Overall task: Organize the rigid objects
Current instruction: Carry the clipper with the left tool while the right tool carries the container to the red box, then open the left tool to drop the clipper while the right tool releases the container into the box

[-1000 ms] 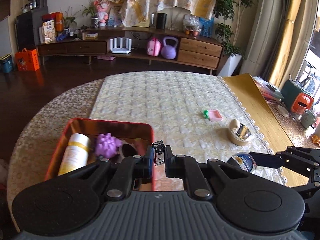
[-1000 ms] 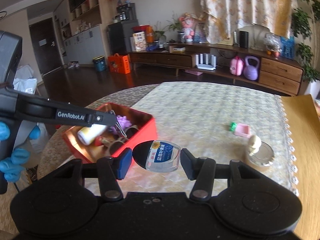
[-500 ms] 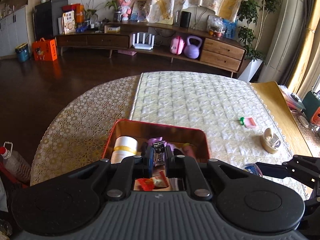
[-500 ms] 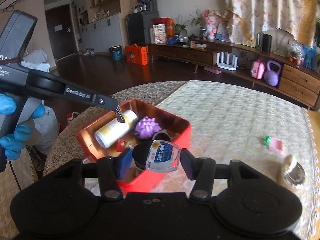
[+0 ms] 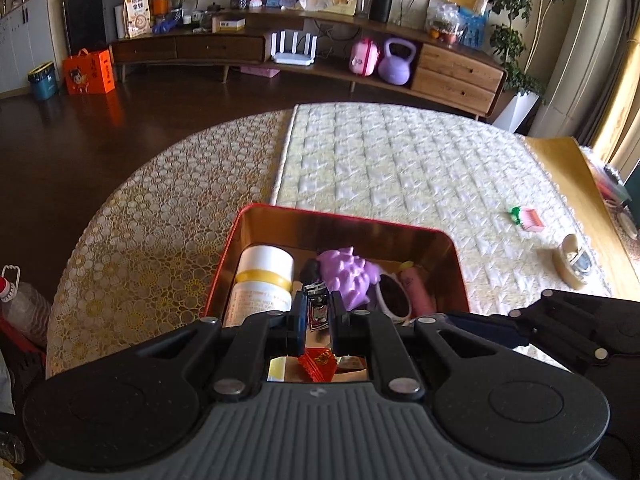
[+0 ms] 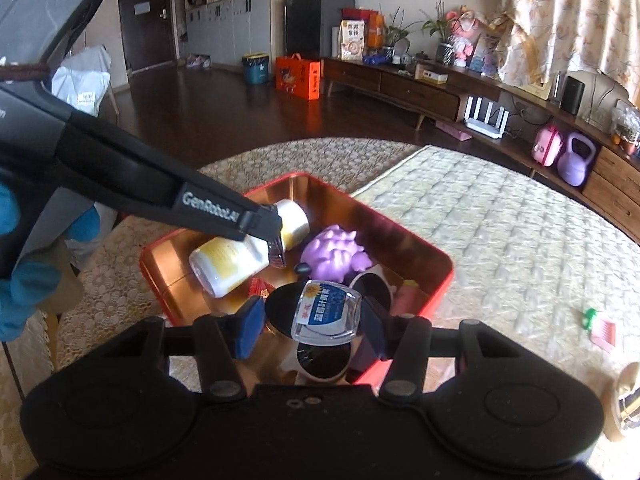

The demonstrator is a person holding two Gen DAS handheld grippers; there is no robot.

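A red tin box [image 5: 344, 216] [image 6: 400, 220] sits on the round table. In it lie a white bottle with a yellow band [image 5: 264, 280] [image 6: 240, 256], a purple spiky toy [image 5: 348, 276] [image 6: 332, 252] and white-rimmed sunglasses [image 5: 394, 294]. My left gripper [image 5: 316, 314] is shut on a small metal nail clipper [image 5: 317, 308] and hangs over the tin beside the bottle. My right gripper [image 6: 312, 320] is shut on a small black jar with a clear, blue-labelled lid [image 6: 324, 312], over the tin's near edge.
A pink comb [image 5: 528, 216] [image 6: 600, 330] and a round wooden holder [image 5: 572, 260] lie on the quilted runner [image 5: 400, 168] to the right. A person's blue-gloved hand [image 6: 24, 288] holds the left gripper. A plastic bottle [image 5: 20, 304] stands on the floor at the left.
Both grippers have moved left and down, from beside the tin to above it, each still holding its object. The tin now fills the near middle of both views.
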